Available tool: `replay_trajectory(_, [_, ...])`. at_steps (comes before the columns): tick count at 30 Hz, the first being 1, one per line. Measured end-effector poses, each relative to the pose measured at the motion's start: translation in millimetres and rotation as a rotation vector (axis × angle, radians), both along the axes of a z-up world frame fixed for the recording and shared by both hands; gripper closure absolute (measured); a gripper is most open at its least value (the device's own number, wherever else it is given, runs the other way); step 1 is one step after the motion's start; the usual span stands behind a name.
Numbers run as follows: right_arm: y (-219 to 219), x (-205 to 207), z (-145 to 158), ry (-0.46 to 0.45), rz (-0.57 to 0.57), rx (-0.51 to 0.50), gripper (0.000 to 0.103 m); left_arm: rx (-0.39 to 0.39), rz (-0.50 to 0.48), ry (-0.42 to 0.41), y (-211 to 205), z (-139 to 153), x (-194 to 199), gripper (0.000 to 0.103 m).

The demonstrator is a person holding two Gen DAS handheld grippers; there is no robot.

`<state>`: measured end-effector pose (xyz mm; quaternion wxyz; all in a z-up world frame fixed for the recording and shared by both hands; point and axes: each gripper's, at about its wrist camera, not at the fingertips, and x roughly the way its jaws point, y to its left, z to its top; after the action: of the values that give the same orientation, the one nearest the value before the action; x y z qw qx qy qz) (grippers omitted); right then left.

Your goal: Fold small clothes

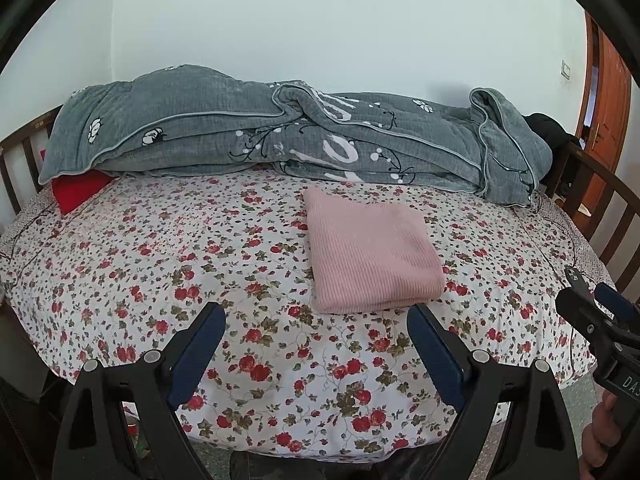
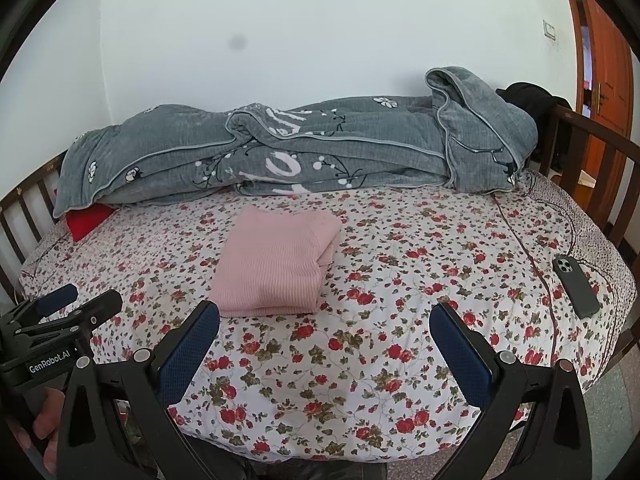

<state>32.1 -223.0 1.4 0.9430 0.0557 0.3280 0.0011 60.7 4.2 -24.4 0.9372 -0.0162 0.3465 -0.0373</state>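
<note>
A pink ribbed knit garment (image 1: 372, 250) lies folded into a neat rectangle on the flowered bed sheet (image 1: 200, 264); the right wrist view shows it as well (image 2: 276, 262). My left gripper (image 1: 316, 316) hovers over the near part of the bed, just short of the garment's front edge, open with nothing between its blue pads. My right gripper (image 2: 326, 316) is open and empty too, to the right of the garment. Each gripper shows at the edge of the other's view: the right gripper (image 1: 588, 288), the left gripper (image 2: 80, 300).
A rolled grey quilt (image 1: 280, 136) lies along the wall side of the bed, a red cushion (image 1: 80, 190) under its left end. A dark phone (image 2: 576, 286) rests on the sheet at the right. Wooden rails (image 2: 600, 168) flank the bed; a door (image 2: 608, 76) is at right.
</note>
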Motion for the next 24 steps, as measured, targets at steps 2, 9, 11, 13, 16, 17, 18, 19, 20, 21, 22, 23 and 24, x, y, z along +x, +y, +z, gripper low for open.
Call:
replay_trajectory(2, [-0.9, 0.0, 0.9, 0.0, 0.001, 0.003, 0.0, -0.002, 0.001, 0.0, -2.3, 2.0, -0.9, 0.011])
replay_trajectory(9, [-0.5, -0.6, 0.6, 0.0, 0.003, -0.003, 0.0, -0.004, -0.003, -0.001, -4.9, 2.8, -0.4, 0.011])
replay_trajectory(11, [-0.9, -0.9, -0.1, 0.003, 0.001, -0.003, 0.0, 0.0, -0.001, -0.001, -5.1, 2.7, -0.3, 0.011])
replay_trajectory(13, [-1.5, -0.7, -0.8, 0.005, 0.003, -0.002, 0.0, 0.005, 0.002, -0.003, -5.0, 2.7, -0.6, 0.011])
replay_trajectory(16, [-1.6, -0.8, -0.9, 0.004, 0.004, -0.003, 0.0, -0.002, 0.003, -0.001, -4.1, 2.9, -0.7, 0.011])
replay_trajectory(17, [-1.5, -0.8, -1.0, 0.004, 0.005, -0.002, 0.0, -0.004, 0.004, -0.001, -4.0, 3.0, -1.0, 0.011])
replay_trajectory(18, [-1.4, -0.9, -0.8, 0.004, 0.005, -0.001, 0.0, -0.002, 0.004, -0.002, -4.1, 3.1, -1.0, 0.011])
replay_trajectory(19, [-1.3, -0.8, -0.9, 0.003, 0.005, -0.002, 0.0, 0.001, 0.005, -0.003, -4.3, 3.3, -1.3, 0.011])
replay_trajectory(20, [-1.1, -0.7, -0.8, 0.002, 0.005, -0.003, 0.0, 0.002, 0.007, -0.005, -4.4, 3.7, -1.4, 0.011])
replay_trajectory(21, [-1.1, -0.8, -0.8, 0.003, 0.006, -0.003, 0.0, 0.0, 0.007, -0.006, -4.2, 4.1, -1.8, 0.011])
replay_trajectory(22, [-1.2, -0.7, -0.8, 0.003, 0.006, -0.002, 0.0, -0.004, 0.007, -0.006, -3.7, 4.4, -2.0, 0.011])
replay_trajectory(23, [-0.8, -0.9, -0.8, 0.003, 0.005, -0.003, 0.0, -0.007, 0.007, -0.006, -3.6, 4.4, -1.9, 0.011])
replay_trajectory(24, [-0.7, -0.9, -0.8, 0.003, 0.004, -0.004, 0.0, -0.007, 0.007, -0.006, -3.9, 4.5, -2.0, 0.011])
